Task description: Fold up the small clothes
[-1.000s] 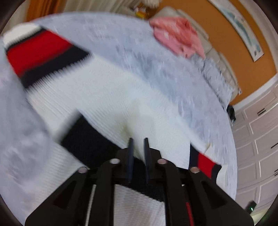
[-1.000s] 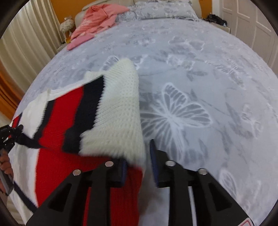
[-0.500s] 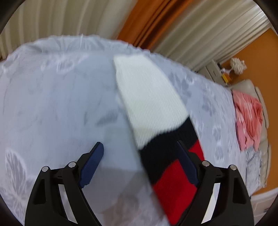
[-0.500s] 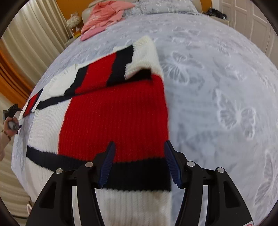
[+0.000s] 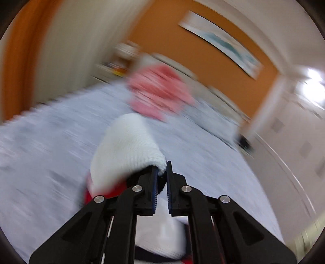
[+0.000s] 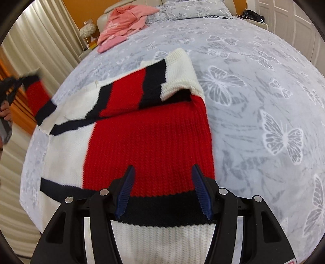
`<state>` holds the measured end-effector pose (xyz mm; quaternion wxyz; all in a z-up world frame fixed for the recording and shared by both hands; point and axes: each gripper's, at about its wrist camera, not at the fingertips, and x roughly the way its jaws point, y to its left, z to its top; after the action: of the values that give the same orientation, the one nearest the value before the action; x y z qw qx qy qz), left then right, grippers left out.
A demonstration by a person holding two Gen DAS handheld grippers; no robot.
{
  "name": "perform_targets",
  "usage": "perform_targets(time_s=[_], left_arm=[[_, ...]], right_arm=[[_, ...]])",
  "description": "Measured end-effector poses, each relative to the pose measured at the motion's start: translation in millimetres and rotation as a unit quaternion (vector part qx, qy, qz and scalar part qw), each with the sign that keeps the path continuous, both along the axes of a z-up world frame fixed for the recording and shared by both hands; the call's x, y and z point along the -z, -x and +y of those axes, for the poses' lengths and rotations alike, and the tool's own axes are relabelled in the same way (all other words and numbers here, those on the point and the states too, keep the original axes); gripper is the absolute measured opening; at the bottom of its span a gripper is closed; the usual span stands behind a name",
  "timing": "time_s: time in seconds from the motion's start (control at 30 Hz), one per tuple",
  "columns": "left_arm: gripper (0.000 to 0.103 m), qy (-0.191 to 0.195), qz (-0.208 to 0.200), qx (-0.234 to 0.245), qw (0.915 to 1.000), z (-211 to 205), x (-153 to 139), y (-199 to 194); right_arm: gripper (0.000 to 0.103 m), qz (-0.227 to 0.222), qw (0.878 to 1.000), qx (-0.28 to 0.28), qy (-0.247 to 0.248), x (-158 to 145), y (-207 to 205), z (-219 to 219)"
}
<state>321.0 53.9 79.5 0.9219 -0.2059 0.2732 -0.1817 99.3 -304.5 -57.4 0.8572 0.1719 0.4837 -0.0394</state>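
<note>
A red, white and navy knit sweater [image 6: 150, 142] lies on the bed. Its right sleeve [image 6: 174, 77] is folded in across the red body. My right gripper [image 6: 163, 172] is open and empty just above the red body near the hem. My left gripper [image 5: 161, 169] is shut on the white cuff of the left sleeve [image 5: 126, 150] and holds it above the bed; that view is blurred. In the right wrist view the lifted left sleeve [image 6: 38, 99] shows at the far left, held by the left gripper [image 6: 22, 80].
The bed has a grey butterfly-print cover [image 6: 264, 91]. Pink clothes [image 6: 124, 22] lie at the head of the bed, also in the left wrist view [image 5: 158, 93]. Pillows [image 6: 193, 8] sit behind them. Curtains [image 6: 36, 40] hang to the left, white closet doors [image 6: 294, 24] to the right.
My left gripper was open over the left sleeve and has shut on its white cuff and lifted it. My right gripper let go of the right sleeve and stays open over the body.
</note>
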Motion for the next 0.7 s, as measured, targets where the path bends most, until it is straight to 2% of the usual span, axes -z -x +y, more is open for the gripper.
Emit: perform_targets(time_s=[0.03, 0.07, 0.1, 0.13, 0.23, 0.3, 0.37, 0.43, 0.53, 0.63, 0.7], left_arm=[[0.011, -0.003, 0.014, 0.033, 0.9994, -29, 11, 11], [0.02, -0.012, 0.048, 0.076, 0.9959, -69, 37, 24], [0.028, -0.021, 0.071, 0.086, 0.9935, -89, 54, 32], [0.042, -0.028, 0.099, 0.091, 0.9906, -106, 74, 41], [0.049, 0.009, 0.176, 0.09, 0.9803, -121, 128, 69], [0.062, 0.044, 0.198, 0.06, 0.9774, -99, 145, 72], [0.066, 0.072, 0.203, 0.017, 0.9765, -70, 148, 64], [0.07, 0.094, 0.211, -0.022, 0.9728, -41, 154, 36], [0.078, 0.144, 0.226, -0.094, 0.9588, 9, 160, 15], [0.078, 0.158, 0.249, -0.134, 0.9461, 35, 167, -2], [0.078, 0.174, 0.271, -0.154, 0.9342, 43, 180, -17]], right_arm=[[0.057, -0.001, 1.0, -0.002, 0.002, 0, -1, 0], [0.057, 0.001, 1.0, -0.005, 0.003, 0, -4, 0], [0.057, 0.004, 1.0, -0.008, 0.0, 1, -7, -2], [0.057, 0.006, 1.0, -0.009, -0.001, 1, -8, -4], [0.057, 0.006, 1.0, -0.015, -0.006, -2, -20, -10], [0.06, -0.004, 0.999, -0.029, -0.013, -9, -36, -12], [0.06, -0.01, 0.999, -0.04, -0.03, -12, -56, -11], [0.062, -0.012, 0.998, -0.055, -0.041, -15, -85, -3], [0.063, -0.028, 0.996, -0.068, -0.041, -18, -136, 18], [0.064, -0.023, 0.998, -0.056, -0.035, -17, -192, 45], [0.064, -0.009, 0.998, -0.057, -0.02, -15, -229, 68]])
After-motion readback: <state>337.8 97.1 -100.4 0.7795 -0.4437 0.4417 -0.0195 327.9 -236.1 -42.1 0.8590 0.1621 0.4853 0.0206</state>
